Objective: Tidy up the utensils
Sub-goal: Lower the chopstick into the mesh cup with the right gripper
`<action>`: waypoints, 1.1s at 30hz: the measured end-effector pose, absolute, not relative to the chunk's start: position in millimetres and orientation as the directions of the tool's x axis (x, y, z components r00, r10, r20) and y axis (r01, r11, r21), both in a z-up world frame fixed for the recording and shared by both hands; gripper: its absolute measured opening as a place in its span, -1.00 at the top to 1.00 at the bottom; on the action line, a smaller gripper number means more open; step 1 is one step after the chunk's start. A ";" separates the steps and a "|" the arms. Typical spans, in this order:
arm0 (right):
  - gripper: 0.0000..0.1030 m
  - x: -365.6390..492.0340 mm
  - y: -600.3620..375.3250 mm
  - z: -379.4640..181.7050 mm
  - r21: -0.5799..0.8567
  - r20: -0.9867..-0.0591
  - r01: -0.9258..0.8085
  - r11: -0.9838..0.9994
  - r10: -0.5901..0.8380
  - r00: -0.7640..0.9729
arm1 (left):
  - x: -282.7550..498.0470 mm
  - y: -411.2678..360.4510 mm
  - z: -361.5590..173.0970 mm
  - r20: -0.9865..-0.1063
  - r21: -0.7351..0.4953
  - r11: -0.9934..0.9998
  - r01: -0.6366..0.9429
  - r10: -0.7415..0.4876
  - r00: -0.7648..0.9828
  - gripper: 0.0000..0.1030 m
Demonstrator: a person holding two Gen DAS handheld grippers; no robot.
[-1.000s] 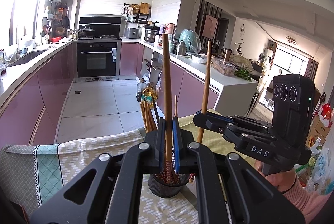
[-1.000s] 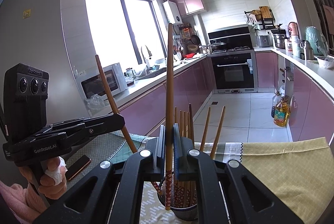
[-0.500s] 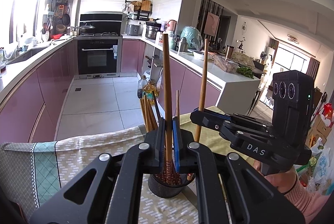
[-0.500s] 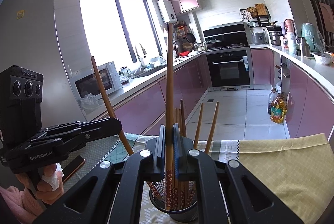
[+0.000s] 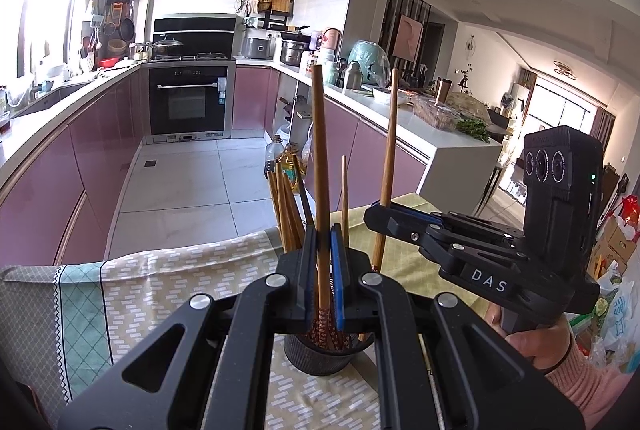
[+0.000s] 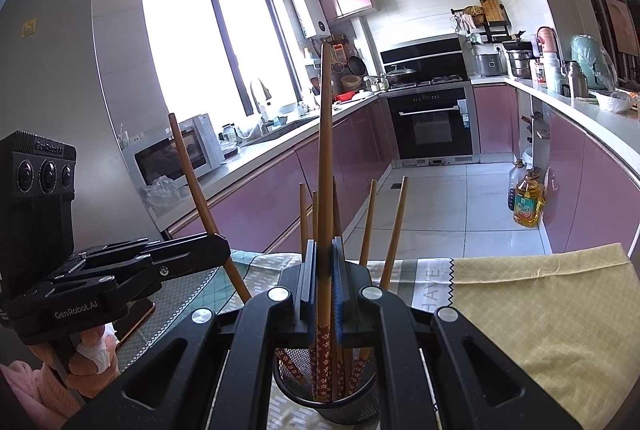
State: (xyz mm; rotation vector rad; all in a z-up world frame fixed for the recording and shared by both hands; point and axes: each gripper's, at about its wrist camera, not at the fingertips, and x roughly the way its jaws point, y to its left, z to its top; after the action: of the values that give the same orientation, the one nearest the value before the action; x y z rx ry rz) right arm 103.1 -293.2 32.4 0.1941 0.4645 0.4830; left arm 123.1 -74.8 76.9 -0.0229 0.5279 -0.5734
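Tablecloth (image 5: 160,294); mesh cup (image 6: 344,402) base hidden (tongs block).

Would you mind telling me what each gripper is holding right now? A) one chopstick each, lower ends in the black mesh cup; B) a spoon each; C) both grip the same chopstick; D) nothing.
A: the left gripper and the right gripper each clamp their own chopstick, lower ends inside the black mesh cup.

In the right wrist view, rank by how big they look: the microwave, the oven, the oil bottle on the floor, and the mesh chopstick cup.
1. oven
2. microwave
3. mesh chopstick cup, partly hidden and nearest the camera, so unsure against the microwave
4. oil bottle
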 end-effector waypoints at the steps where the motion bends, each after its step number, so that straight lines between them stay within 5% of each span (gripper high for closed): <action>1: 0.88 103.9 -292.8 31.9 0.286 -0.385 -0.400 0.871 0.486 0.785 | 122.4 -75.2 76.6 -0.471 -0.163 0.844 0.511 -0.522 0.711 0.85; 33: 0.88 112.3 -284.1 6.3 0.287 -0.440 -0.375 0.882 0.468 0.766 | 139.4 -77.9 52.5 -0.536 -0.160 0.851 0.500 -0.500 0.680 0.85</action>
State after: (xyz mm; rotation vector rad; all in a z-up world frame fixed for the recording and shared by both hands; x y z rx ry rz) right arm 112.3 -284.1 6.3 0.1867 0.5257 0.4607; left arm 139.4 -77.9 52.5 -0.0007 0.6023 -0.5613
